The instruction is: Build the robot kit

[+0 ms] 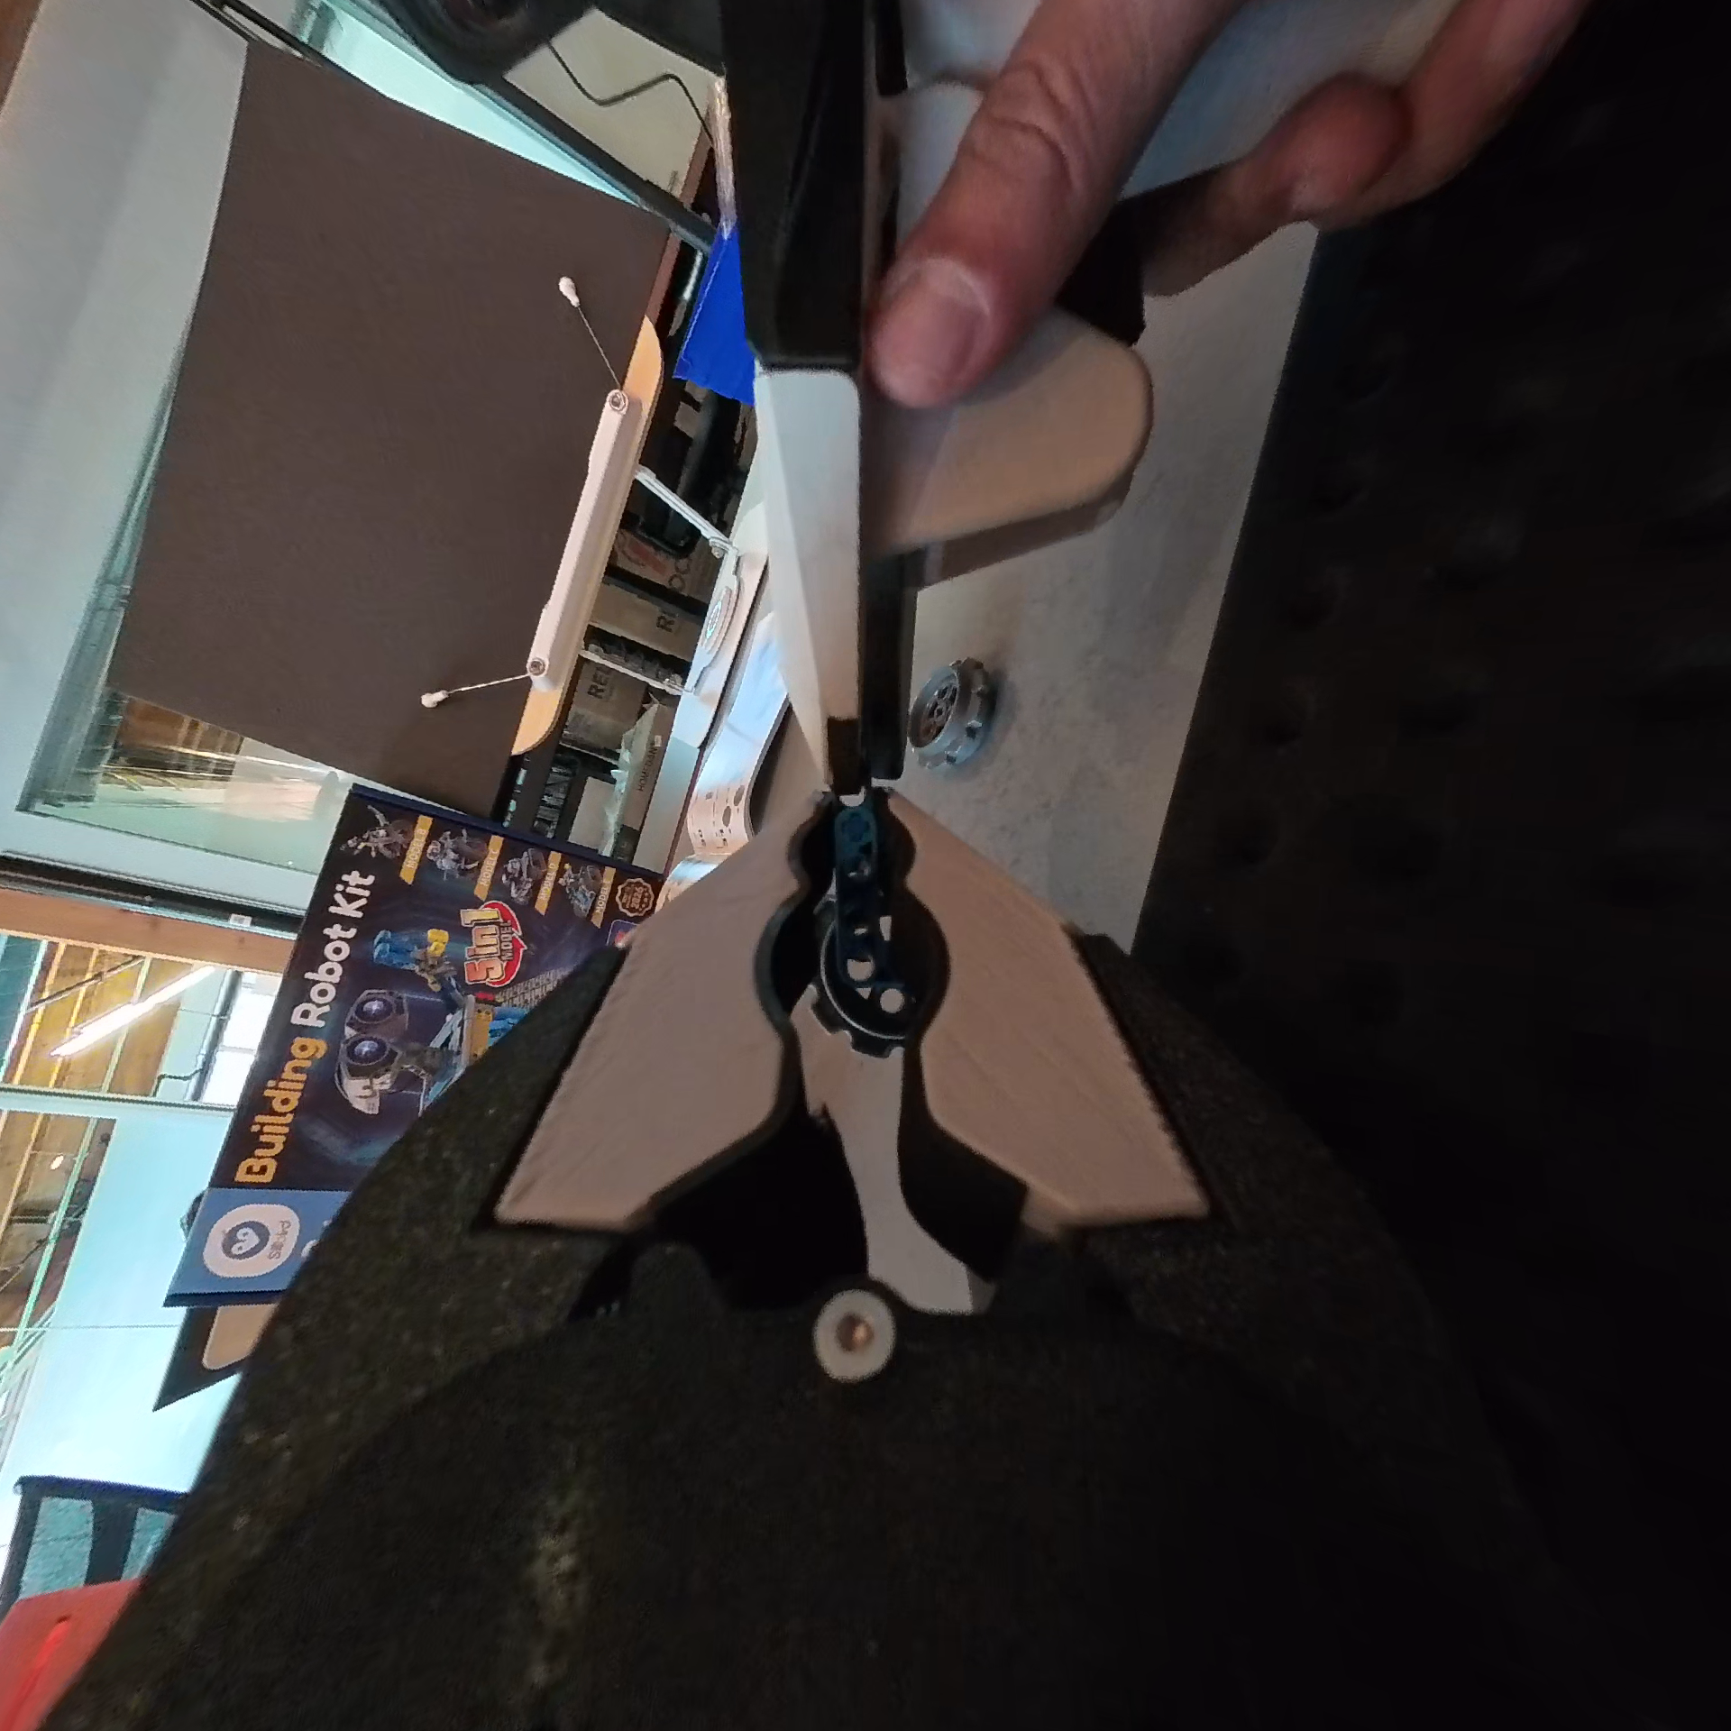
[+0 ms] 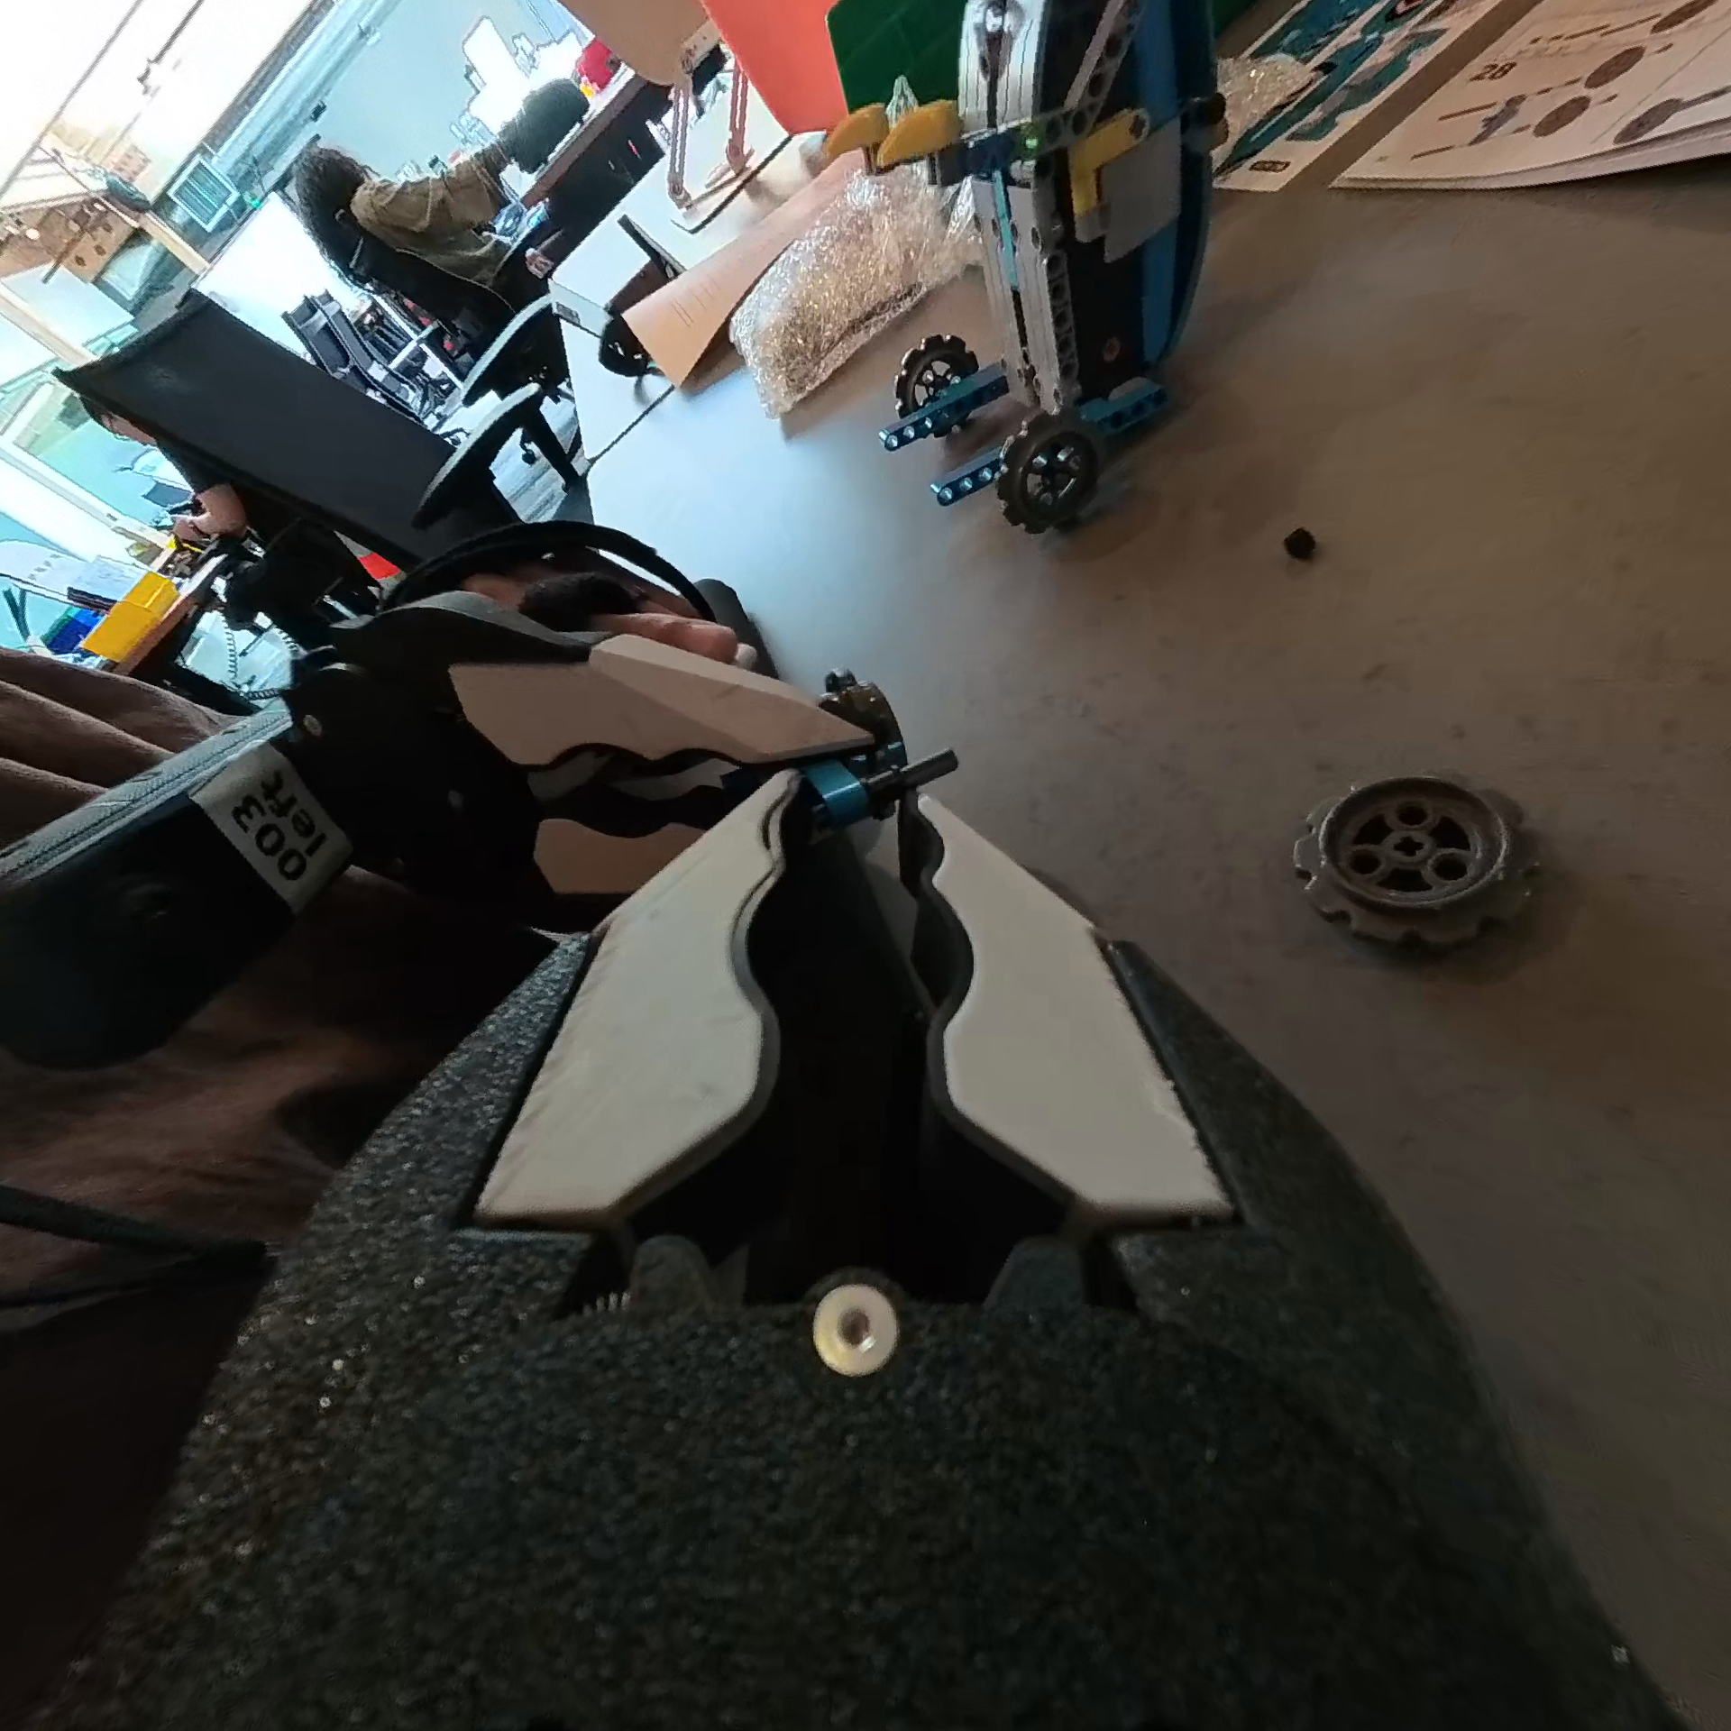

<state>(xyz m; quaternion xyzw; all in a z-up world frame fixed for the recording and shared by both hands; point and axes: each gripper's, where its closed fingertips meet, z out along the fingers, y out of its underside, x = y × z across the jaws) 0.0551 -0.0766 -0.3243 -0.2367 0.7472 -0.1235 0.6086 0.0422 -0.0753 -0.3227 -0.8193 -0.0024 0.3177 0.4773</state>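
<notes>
My left gripper (image 1: 857,815) is shut on a blue perforated beam (image 1: 866,899) with a black gear wheel (image 1: 866,998) behind it, held above the table. In the right wrist view the left gripper (image 2: 862,749) comes in from the left, and a black pin (image 2: 923,763) sticks out of the blue beam end (image 2: 834,796). My right gripper (image 2: 862,807) has its jaws partly apart on either side of the beam end and pin. In the left wrist view the right gripper (image 1: 866,759) comes down from above, with a person's thumb (image 1: 946,318) on it.
A loose grey gear wheel (image 2: 1414,857) lies on the grey table (image 2: 1405,1218); it also shows in the left wrist view (image 1: 951,717). A part-built blue and white wheeled model (image 2: 1068,234), a small black piece (image 2: 1299,543), a plastic bag (image 2: 843,290) and instruction sheets (image 2: 1546,103) sit farther off. A kit box (image 1: 393,1021) stands behind. The tips of both grippers are at nearly the same place. Left tips and right tips are each some 15 centimeters from the small black piece (image 2: 1299,543).
</notes>
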